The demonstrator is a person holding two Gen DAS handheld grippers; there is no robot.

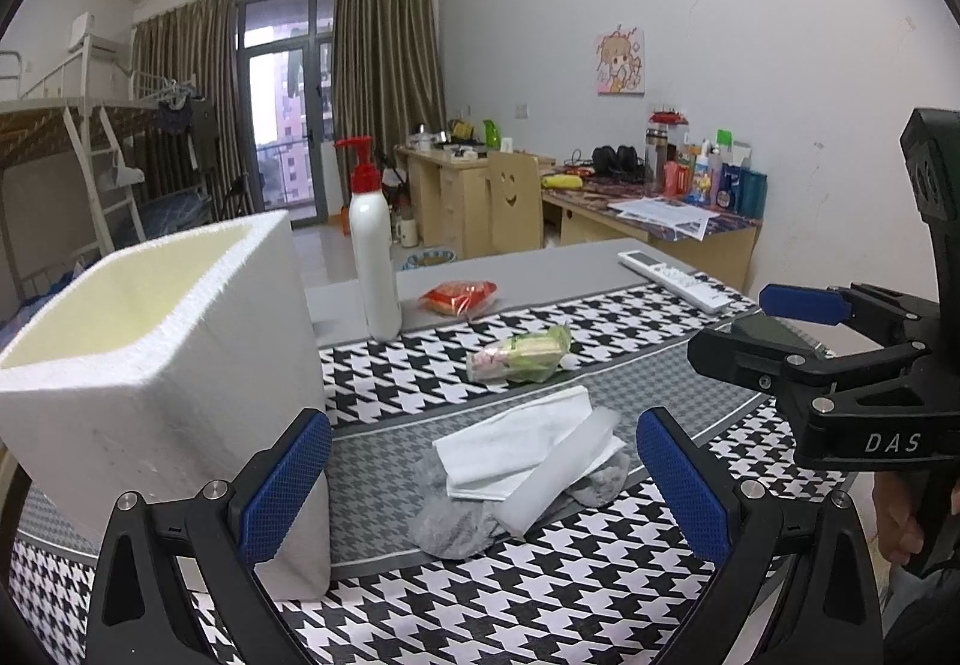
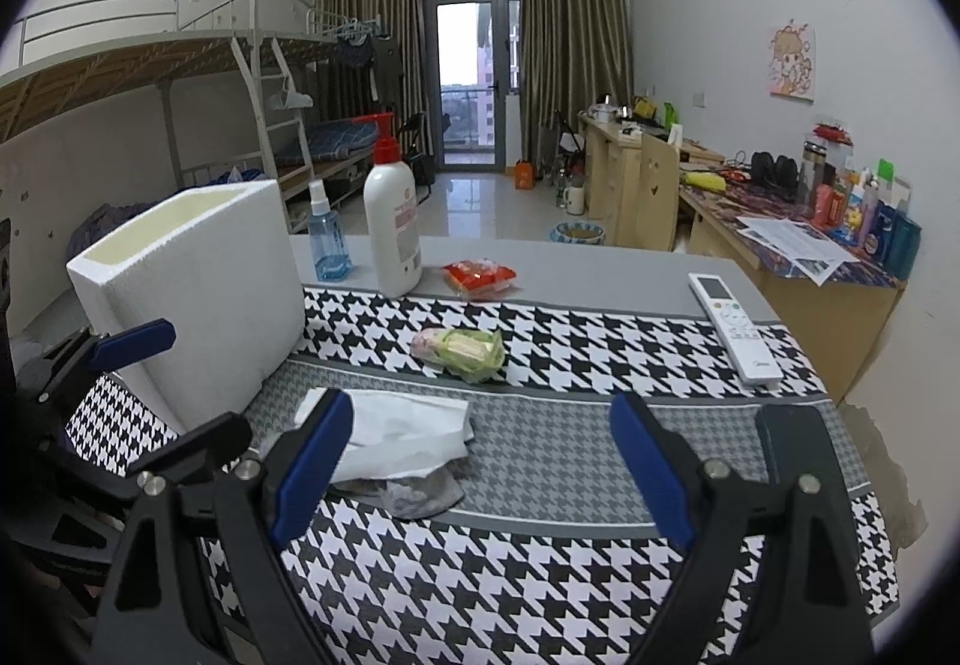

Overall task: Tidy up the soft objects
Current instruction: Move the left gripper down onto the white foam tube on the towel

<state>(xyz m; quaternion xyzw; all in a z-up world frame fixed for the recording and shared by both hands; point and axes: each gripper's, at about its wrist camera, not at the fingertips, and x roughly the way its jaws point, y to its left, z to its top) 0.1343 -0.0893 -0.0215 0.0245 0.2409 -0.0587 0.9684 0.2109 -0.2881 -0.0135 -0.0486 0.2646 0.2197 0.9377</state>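
Note:
A white folded tissue (image 1: 528,443) lies on top of a grey sock (image 1: 456,521) on the houndstooth cloth, just ahead of my open, empty left gripper (image 1: 480,485). A white foam box (image 1: 150,365), open on top, stands at the left beside the left finger. A green-wrapped soft packet (image 1: 522,353) lies farther back, and a red packet (image 1: 459,298) behind it. My right gripper (image 2: 480,473) is open and empty; the tissue (image 2: 402,431) and sock (image 2: 420,491) lie by its left finger. The right gripper also shows at the right of the left wrist view (image 1: 780,329).
A white pump bottle (image 2: 393,227) and a blue spray bottle (image 2: 327,239) stand at the table's far side. A white remote (image 2: 735,326) and a dark phone (image 2: 798,443) lie at the right. A cluttered desk (image 2: 804,245) stands along the right wall.

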